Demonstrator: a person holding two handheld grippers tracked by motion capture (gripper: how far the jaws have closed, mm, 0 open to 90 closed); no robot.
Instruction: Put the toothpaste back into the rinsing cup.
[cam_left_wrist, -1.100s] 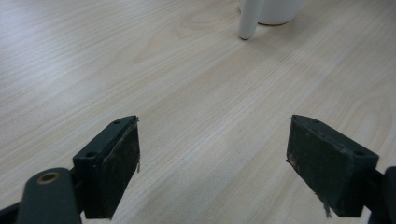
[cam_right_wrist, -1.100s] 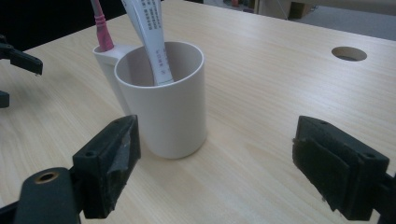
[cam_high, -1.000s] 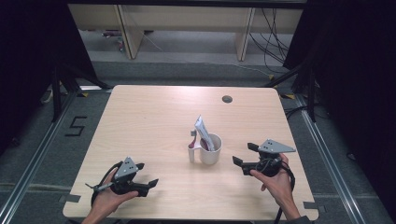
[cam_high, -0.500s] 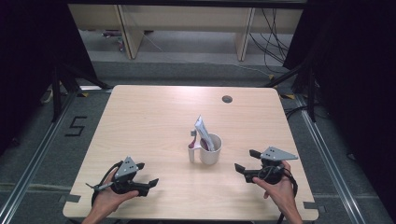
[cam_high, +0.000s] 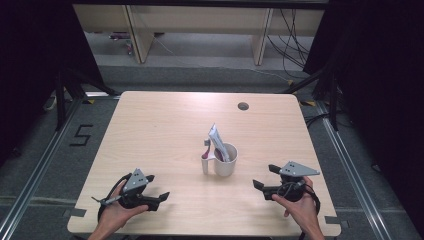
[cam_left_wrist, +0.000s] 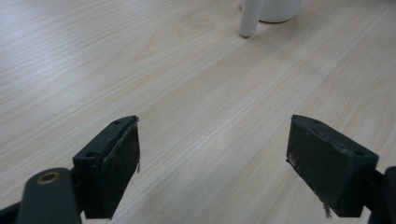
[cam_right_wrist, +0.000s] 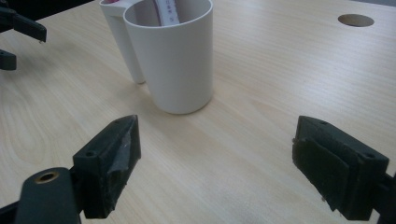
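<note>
A white cup (cam_high: 224, 161) with a side holder (cam_high: 205, 164) stands near the middle of the wooden table (cam_high: 165, 125). A white and pink tube (cam_high: 218, 142) leans inside it, and a pink item sits in the holder. My left gripper (cam_high: 157, 198) rests low at the front left, open, nothing between its pads (cam_left_wrist: 122, 161). My right gripper (cam_high: 261, 185) sits at the front right, open and empty, its jaws pointing at the cup (cam_right_wrist: 173, 56). The cup's base (cam_left_wrist: 273, 8) shows far off in the left gripper view.
A round cable hole (cam_high: 243, 106) lies at the table's far right. Bare wood surrounds the cup. Beyond the far edge are a grey floor, shelf legs (cam_high: 135, 35) and cables (cam_high: 295, 35). The left gripper (cam_right_wrist: 18, 32) shows at the right gripper view's upper left.
My right gripper has drawn back toward the front edge and lower, away from the cup. The left gripper and the cup have stayed put.
</note>
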